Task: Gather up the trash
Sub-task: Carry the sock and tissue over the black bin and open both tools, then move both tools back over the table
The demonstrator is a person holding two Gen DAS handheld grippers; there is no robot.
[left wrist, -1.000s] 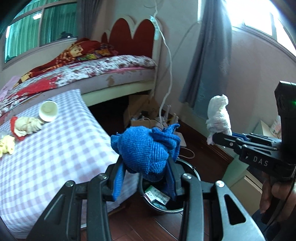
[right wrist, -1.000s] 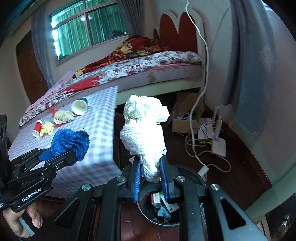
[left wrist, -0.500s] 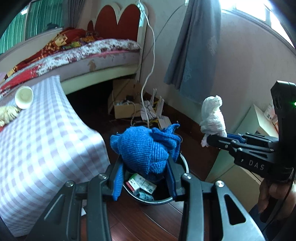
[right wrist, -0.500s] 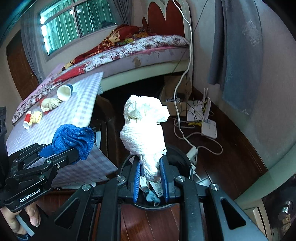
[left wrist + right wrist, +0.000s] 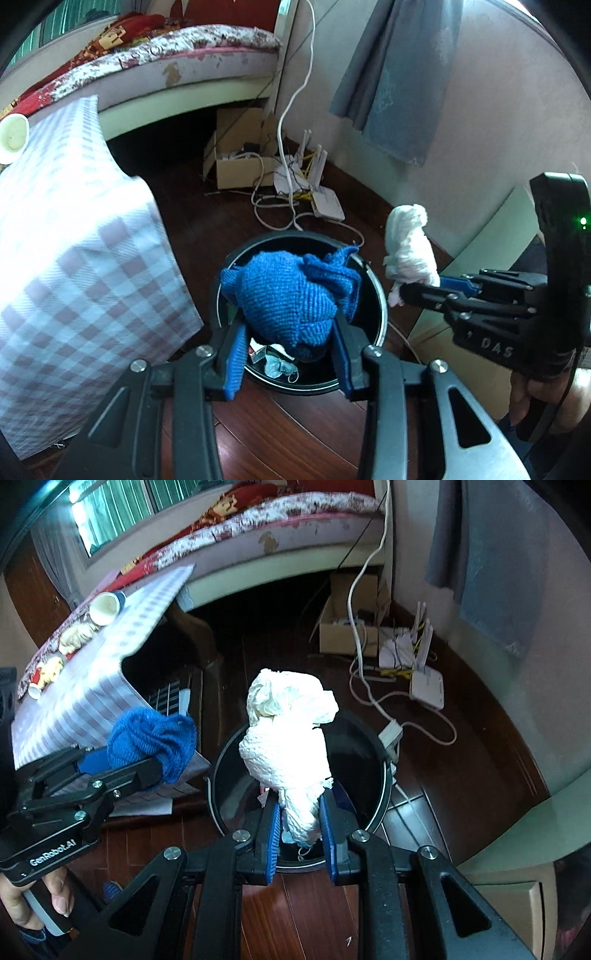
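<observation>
Two grippers, both loaded, above one bin.

Left gripper [image 5: 288, 336]: black linkage frame, blue pads [image 5: 234, 356], jaws part-closed and clamped on blue knitted cloth [image 5: 284, 295], ribbed, bunched into a rounded lump. Held directly over bin mouth. Frame lettered "GenRobot.AI" in right wrist view, at 8 o'clock; a hand [image 5: 33, 897] on the grip below.

Right gripper [image 5: 301, 821]: same build, jaws drawn narrow and pinching the lower end of white crumpled paper wad [image 5: 288, 738], tissue-like, embossed, upright and taller than wide. Held over bin. Frame lettered "DAS" in left wrist view, at 4 o'clock; green indicator light above.

Trash bin [image 5: 382, 306]: round, black, glossy rim, on the floor, centre of both views. Inside, small packets and scraps, print unreadable.

Floor [image 5: 280, 435]: dark red-brown wood planks, polished.

Table covering [image 5: 74, 258]: pink-and-white check cloth, 9 o'clock in left wrist view. On it, paper cup [image 5: 105, 607] lying on its side, blue-rimmed, plus yellowish scraps.

Cardboard box [image 5: 236, 168], open, at 12 o'clock; white router [image 5: 428, 685] with upright antennas and white cables [image 5: 291, 110] just beside.

Bed [image 5: 177, 55], floral cover, along the top. Grey-blue curtain [image 5: 399, 81] at 1 o'clock against a pale wall.
</observation>
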